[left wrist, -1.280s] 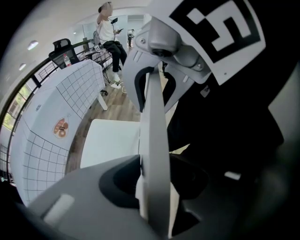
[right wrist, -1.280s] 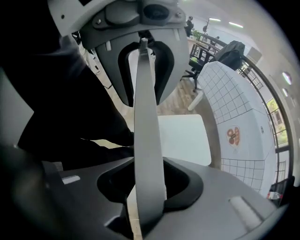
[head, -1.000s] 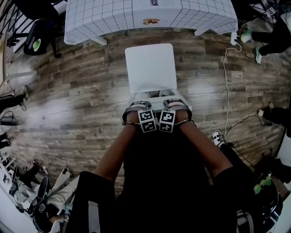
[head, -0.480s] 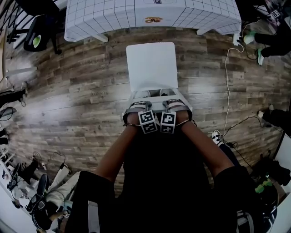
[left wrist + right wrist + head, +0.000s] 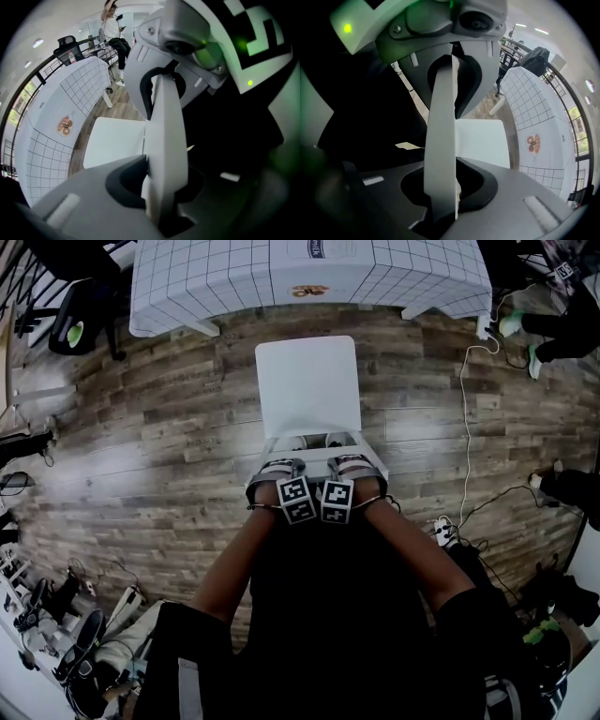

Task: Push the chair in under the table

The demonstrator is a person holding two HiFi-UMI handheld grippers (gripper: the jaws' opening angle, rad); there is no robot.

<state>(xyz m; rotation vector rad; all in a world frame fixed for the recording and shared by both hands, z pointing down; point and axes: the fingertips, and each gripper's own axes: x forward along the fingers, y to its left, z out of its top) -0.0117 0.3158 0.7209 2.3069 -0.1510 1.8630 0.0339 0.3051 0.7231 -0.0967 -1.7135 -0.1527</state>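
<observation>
The white chair [image 5: 309, 385] stands on the plank floor [image 5: 141, 427], its seat facing the grid-clothed table [image 5: 187, 282], just short of the table's edge and not yet under it. Both tools clamp the top of the backrest [image 5: 164, 140] side by side. The left tool [image 5: 279, 463] has just been closing its jaws onto it, and the right tool [image 5: 354, 461] has just eased its jaws slightly.
</observation>
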